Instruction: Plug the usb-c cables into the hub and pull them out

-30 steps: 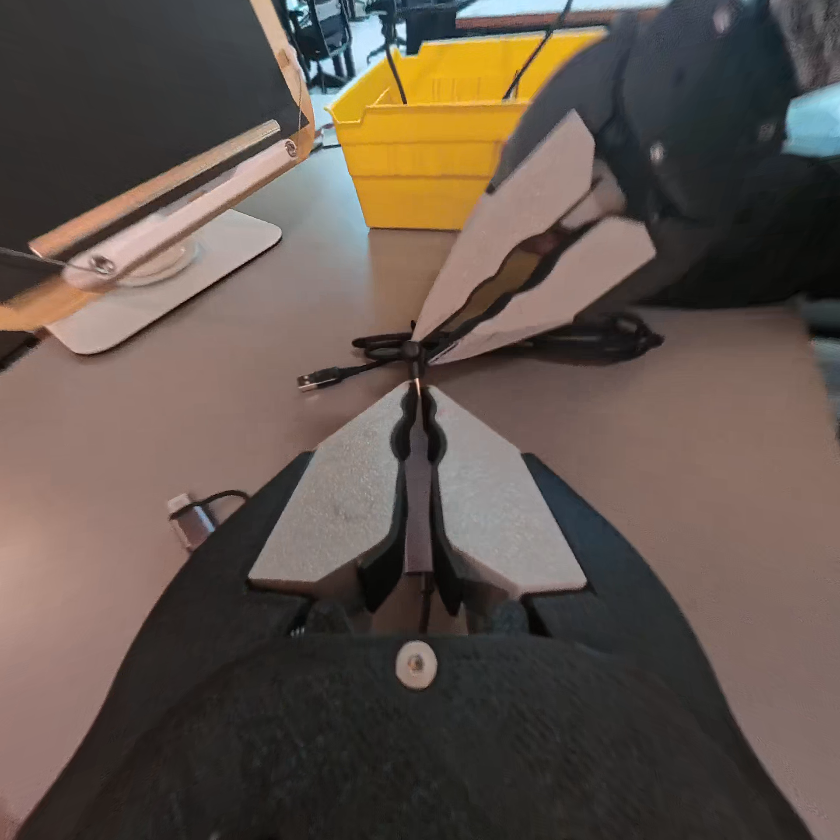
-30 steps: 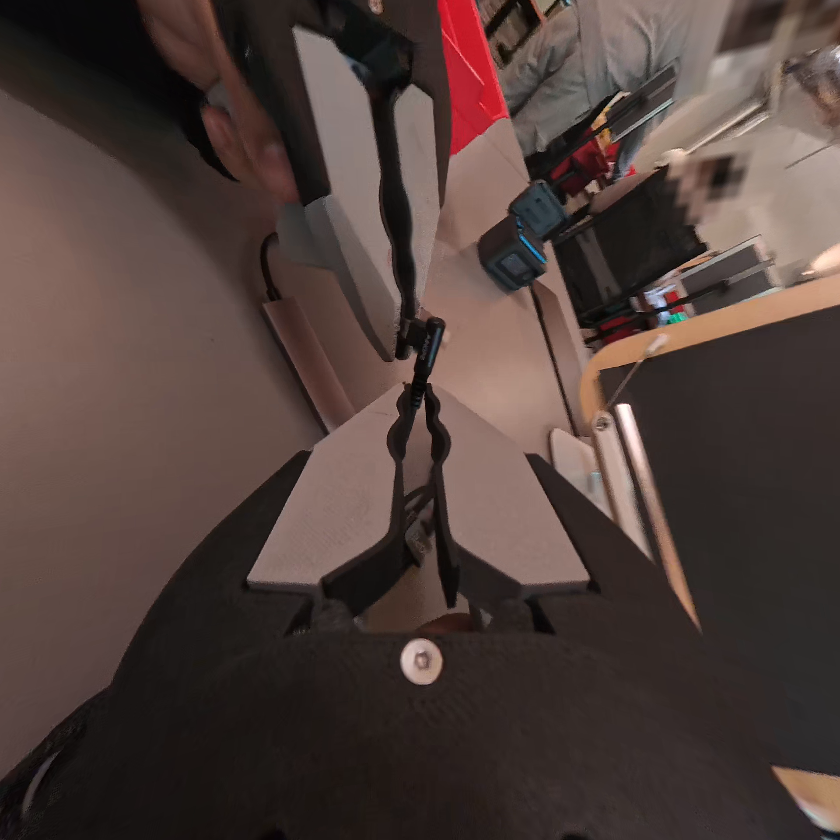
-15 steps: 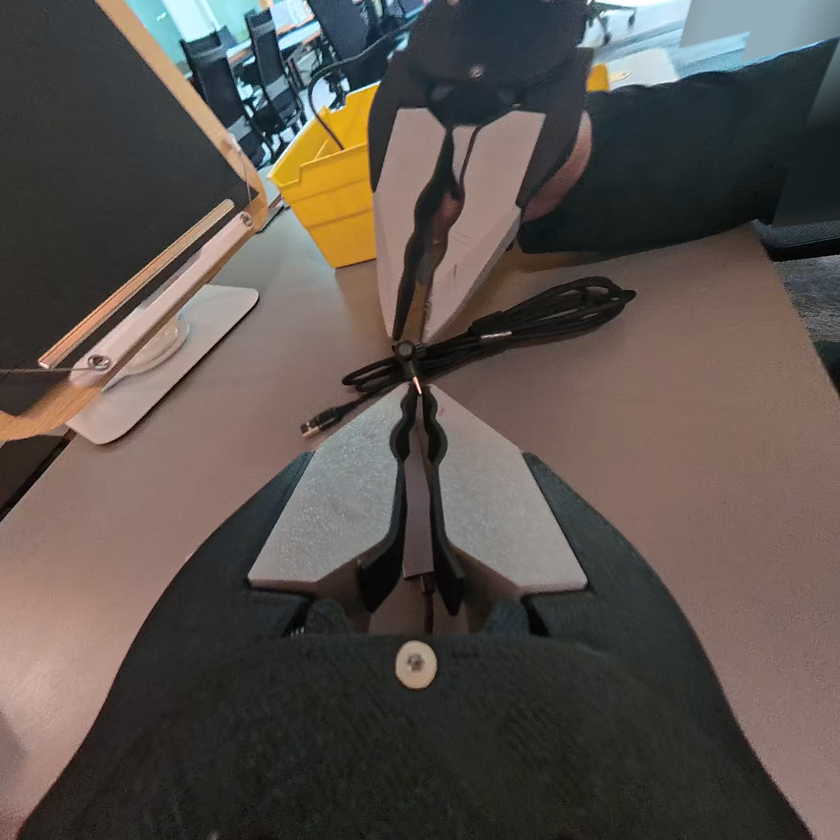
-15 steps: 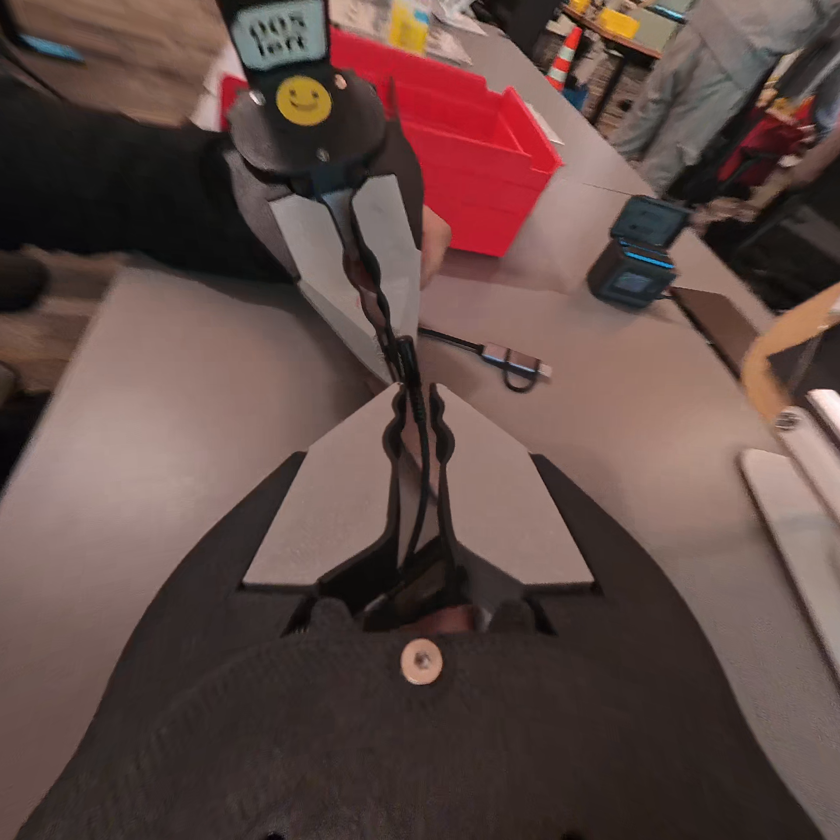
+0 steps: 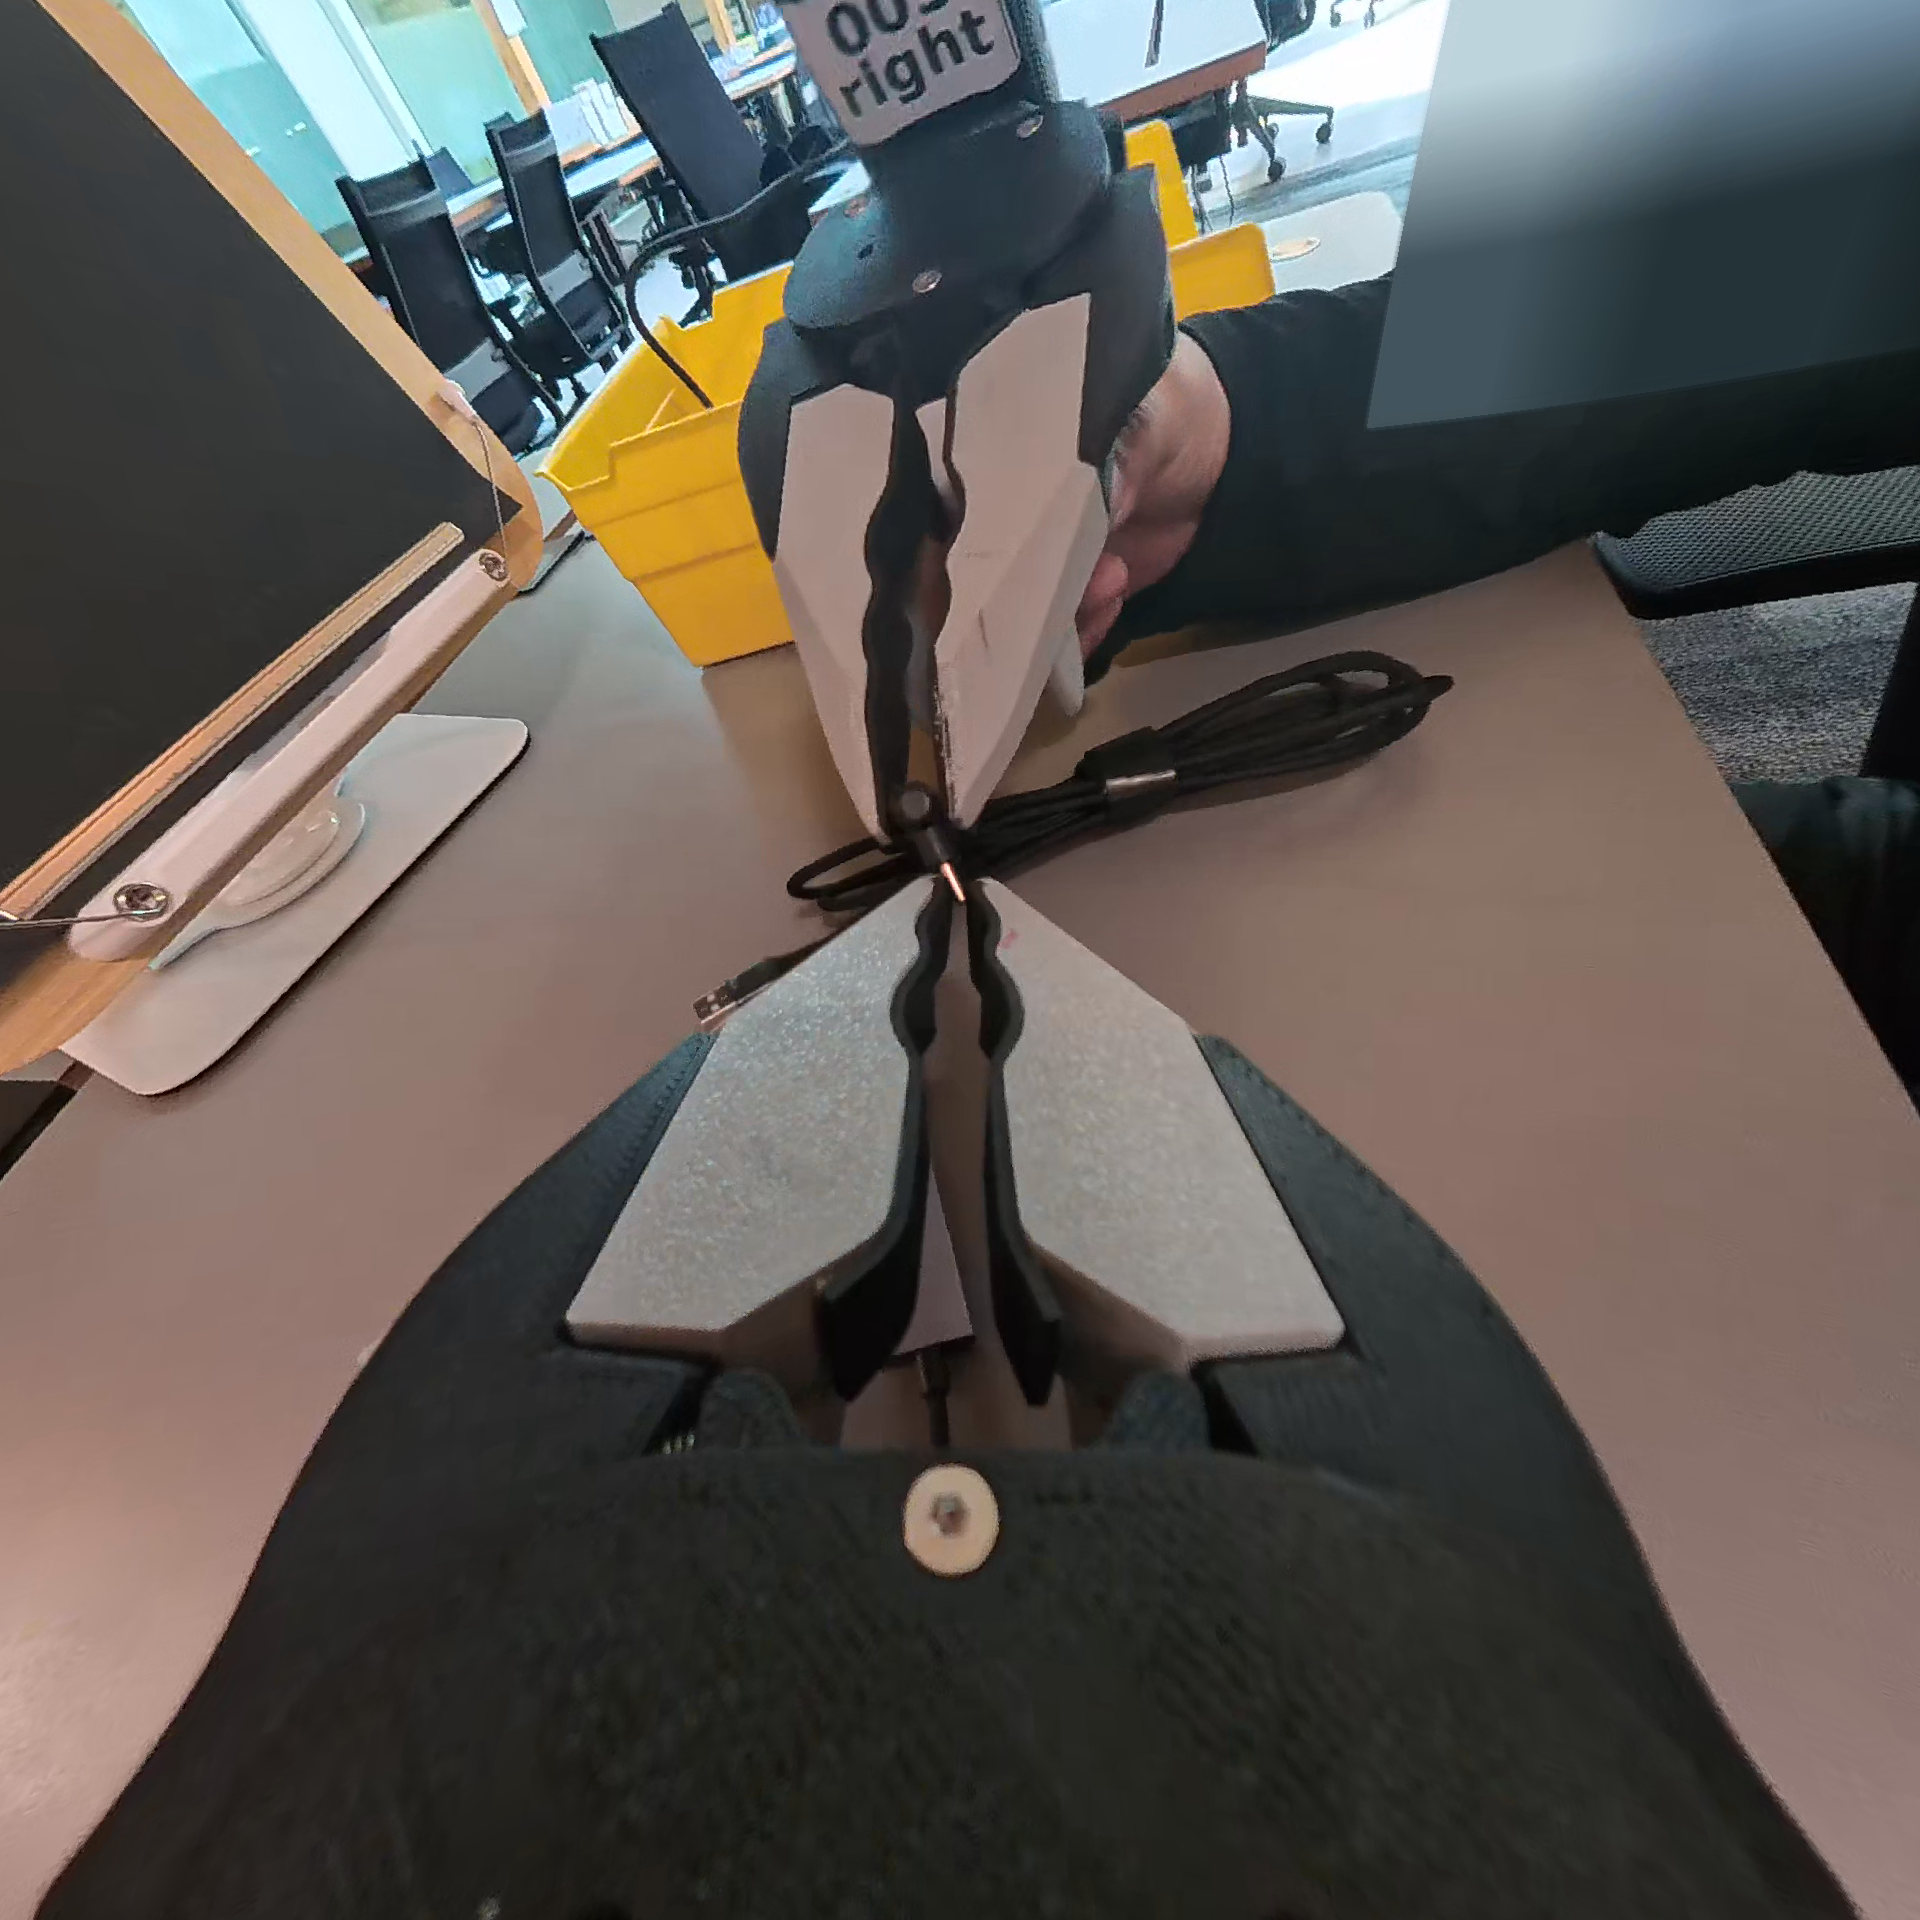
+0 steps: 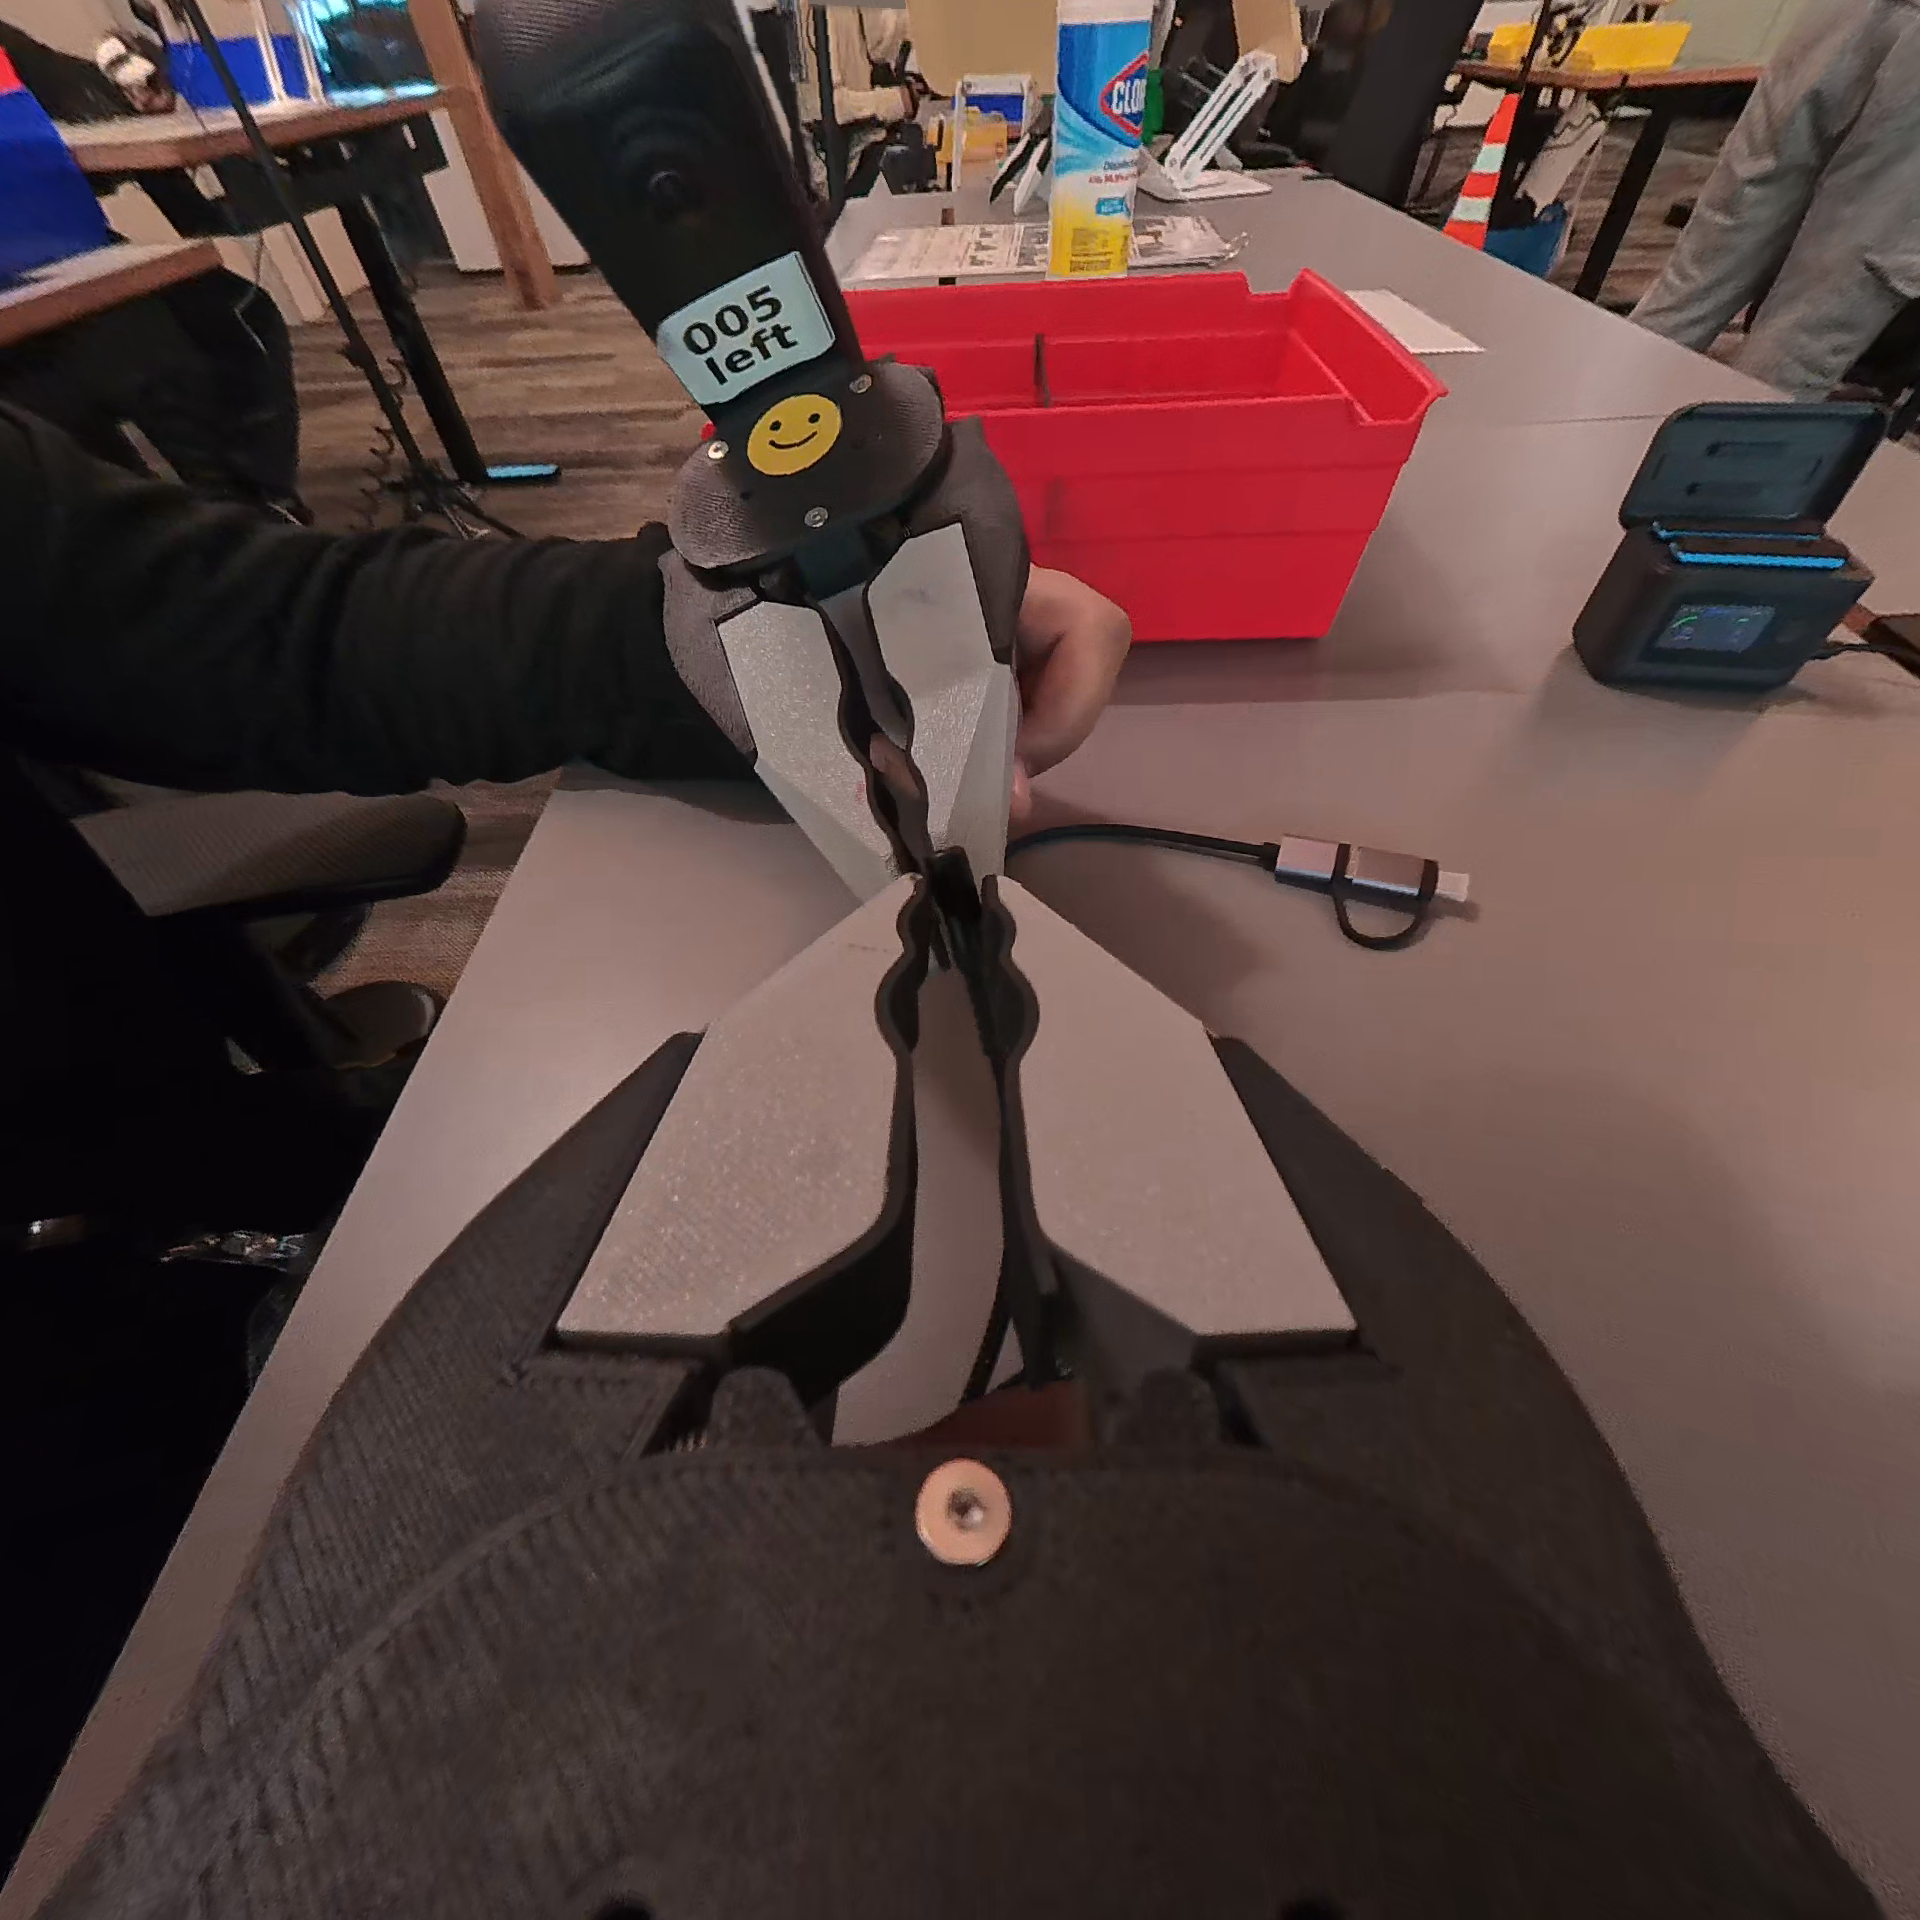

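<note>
My left gripper (image 5: pixel 956 914) is shut on a thin grey hub (image 5: pixel 943 1247), seen edge-on between its fingers. My right gripper (image 6: pixel 951 894) is shut on a black usb-c cable (image 6: pixel 1003 1049) just behind its plug (image 6: pixel 954 883). The two grippers face each other tip to tip above the table. In the left wrist view the right gripper (image 5: pixel 914 816) comes down from above, and the plug's metal tip (image 5: pixel 951 883) meets the hub's front edge. I cannot tell how far in it sits. In the right wrist view the left gripper (image 6: pixel 935 852) also shows.
The cable's coiled bundle (image 5: pixel 1247 727) and its USB-A end (image 5: pixel 727 1000) lie on the brown table. The hub's own lead with a grey adapter (image 6: pixel 1361 883) lies to the right. A yellow bin (image 5: pixel 675 520), a screen stand (image 5: pixel 291 831), a red bin (image 6: pixel 1143 468) and a black case (image 6: pixel 1735 582) stand around.
Both grippers have swung round to face each other squarely and upright. The plug's tip has stayed at the left gripper's tips.
</note>
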